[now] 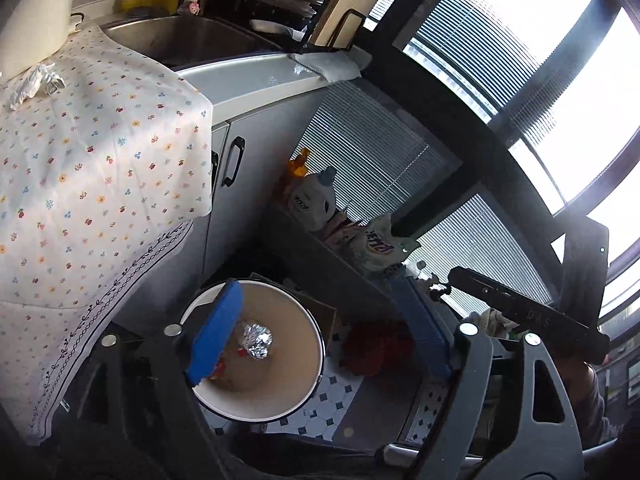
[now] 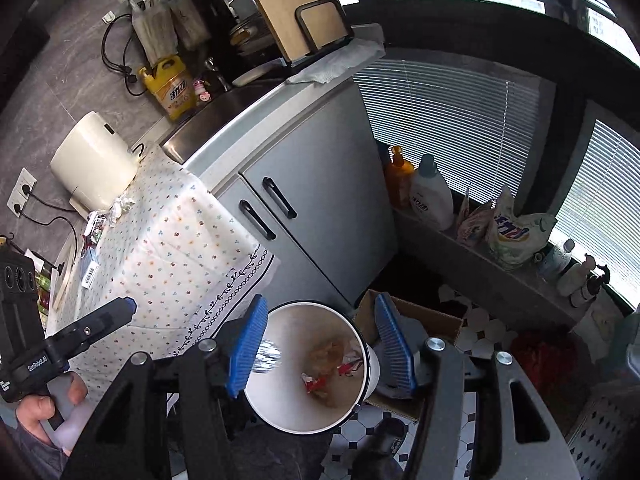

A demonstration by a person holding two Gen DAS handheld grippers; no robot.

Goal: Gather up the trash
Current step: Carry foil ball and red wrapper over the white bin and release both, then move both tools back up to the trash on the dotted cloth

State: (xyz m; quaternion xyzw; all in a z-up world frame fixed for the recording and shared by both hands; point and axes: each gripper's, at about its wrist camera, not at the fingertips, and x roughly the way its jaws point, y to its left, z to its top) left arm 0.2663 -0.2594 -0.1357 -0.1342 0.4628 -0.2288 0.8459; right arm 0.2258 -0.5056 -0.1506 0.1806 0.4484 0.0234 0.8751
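A white trash bin (image 1: 280,412) (image 2: 296,426) stands on the tiled floor beside the clothed table. My left gripper (image 1: 318,284) hangs above it with its jaws wide apart and nothing pressed between the blue pads. A crumpled foil ball (image 1: 256,338) shows inside the bin's mouth. My right gripper (image 2: 320,300) is also over the bin, open. A blurred foil ball (image 2: 266,356) sits right beside its left pad (image 2: 248,344), apart from the other pad. Red wrappers (image 2: 316,382) lie at the bin's bottom. More crumpled wrappers (image 2: 116,208) (image 1: 34,84) rest on the table.
The floral tablecloth (image 1: 100,184) overhangs at the left of the bin. A grey cabinet (image 2: 320,184) stands behind it and a cardboard box (image 2: 432,316) right beside it. Detergent bottles (image 2: 432,192) and bags line the window ledge. A white kettle (image 2: 92,160) stands on the table.
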